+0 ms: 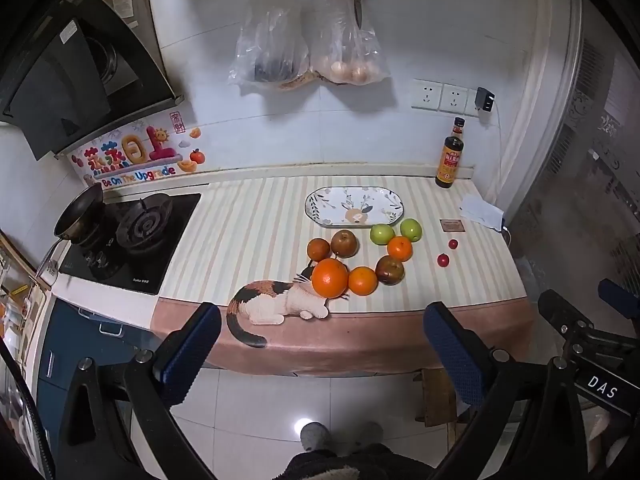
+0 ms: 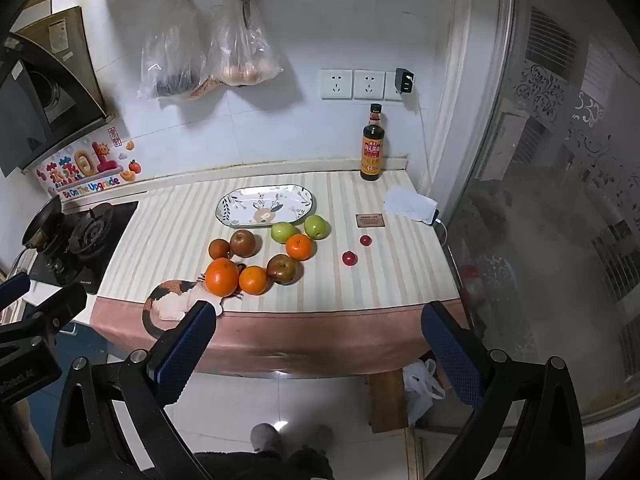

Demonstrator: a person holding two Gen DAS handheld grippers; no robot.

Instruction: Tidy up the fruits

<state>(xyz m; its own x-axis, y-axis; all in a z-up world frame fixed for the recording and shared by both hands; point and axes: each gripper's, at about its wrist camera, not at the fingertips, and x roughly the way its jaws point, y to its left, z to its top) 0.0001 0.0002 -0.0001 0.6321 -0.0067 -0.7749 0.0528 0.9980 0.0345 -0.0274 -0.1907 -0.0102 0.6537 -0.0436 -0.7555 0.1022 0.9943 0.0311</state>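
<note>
Left wrist view shows more of the black gas hob (image 1: 132, 236) w/ small dark frying pan (image 1: 78, 212), plus the right tool (image 1: 576, 320) at frame's right edge. Right wrist view shows a white plastic bag on the floor (image 2: 420, 384) under the desk and the frosted patterned glass door (image 2: 560, 160); the left tool (image 2: 40, 300) pokes in at frame's left edge.

Both tools held off the near edge of the striped-cloth desk (image 1: 248, 232), over floor tiles, fingers wide apart, nothing betw. them.

Fruit sits well ahead of both tools: big orange (image 1: 330, 278), smaller orange (image 1: 363, 280), brownish apples, two green apples (image 1: 382, 234), two small red fruits (image 1: 443, 260) to the right. All on cloth, just in front of the empty oval floral ceramic plate (image 1: 320, 204). Dark sauce bottle (image 1: 450, 156) at back.
</note>
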